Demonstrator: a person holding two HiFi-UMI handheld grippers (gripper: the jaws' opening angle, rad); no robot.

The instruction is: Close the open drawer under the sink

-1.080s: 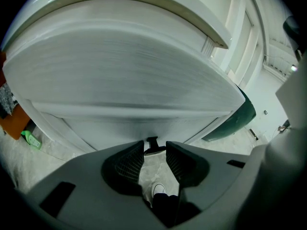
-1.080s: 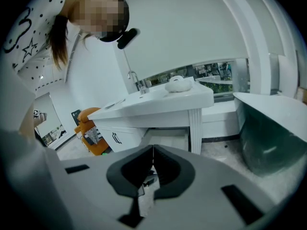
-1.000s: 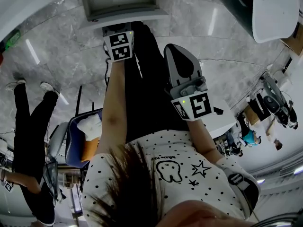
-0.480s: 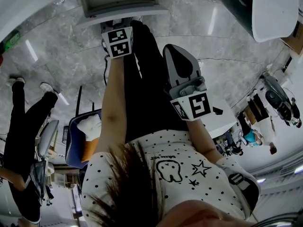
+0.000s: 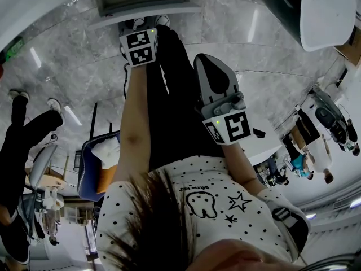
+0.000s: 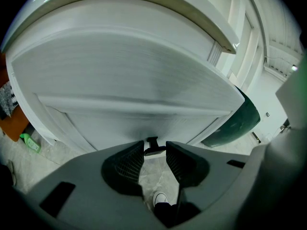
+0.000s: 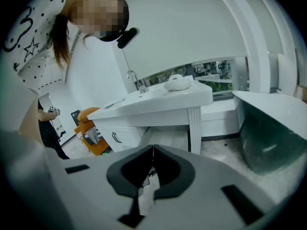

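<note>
Lining up on the open white drawer front (image 6: 134, 80) under the sink, the left gripper (image 6: 154, 153) has its jaws apart around the small dark handle (image 6: 151, 141), seemingly ready to push. The right gripper (image 7: 153, 152) hangs aside, pinched together, empty.

shirt (image 5: 225, 174): white, black dots, tooth print | trousers (image 5: 175, 95): black | shoes (image 5: 162, 20): white

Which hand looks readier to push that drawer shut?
Left. The left gripper is open right at the drawer, with the handle at its tips. The right gripper is shut and held farther back from it.
</note>
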